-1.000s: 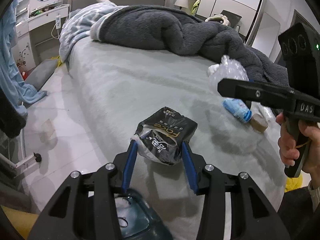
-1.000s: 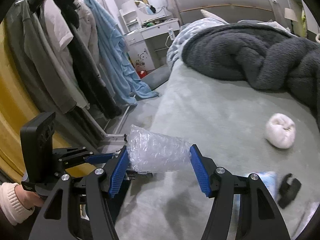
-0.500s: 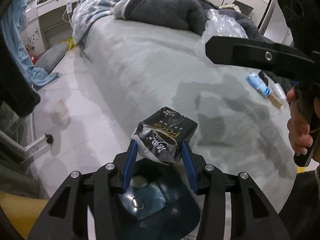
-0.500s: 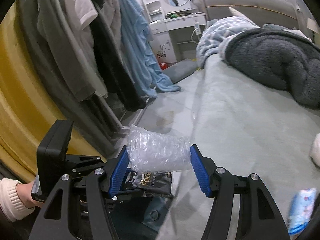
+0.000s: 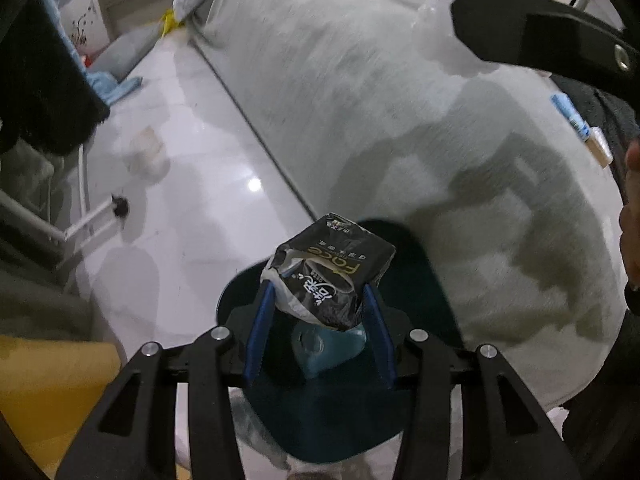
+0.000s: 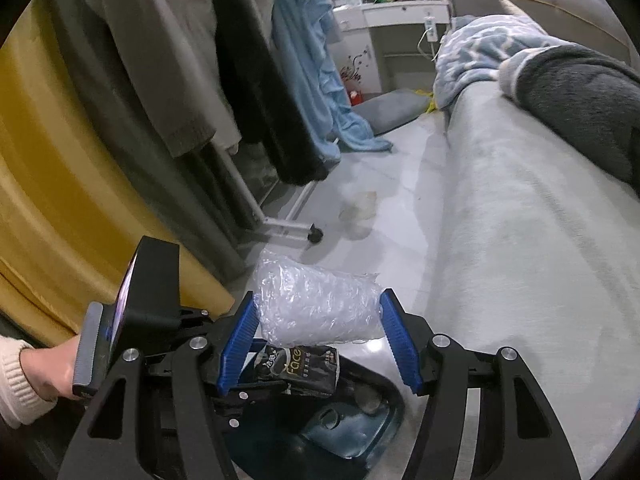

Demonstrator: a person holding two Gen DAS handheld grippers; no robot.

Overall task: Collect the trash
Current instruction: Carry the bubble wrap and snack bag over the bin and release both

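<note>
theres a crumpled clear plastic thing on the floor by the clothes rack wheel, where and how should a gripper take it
Take the clear plastic piece across its bunched middle, coming from above with the fingers on either side. It lies low and flattened on the floor, so no edge stands up for a side approach. It sits just right of the rack's wheel, so set the fingers clear of it. It is blurred; its exact shape is hard to tell.
</note>
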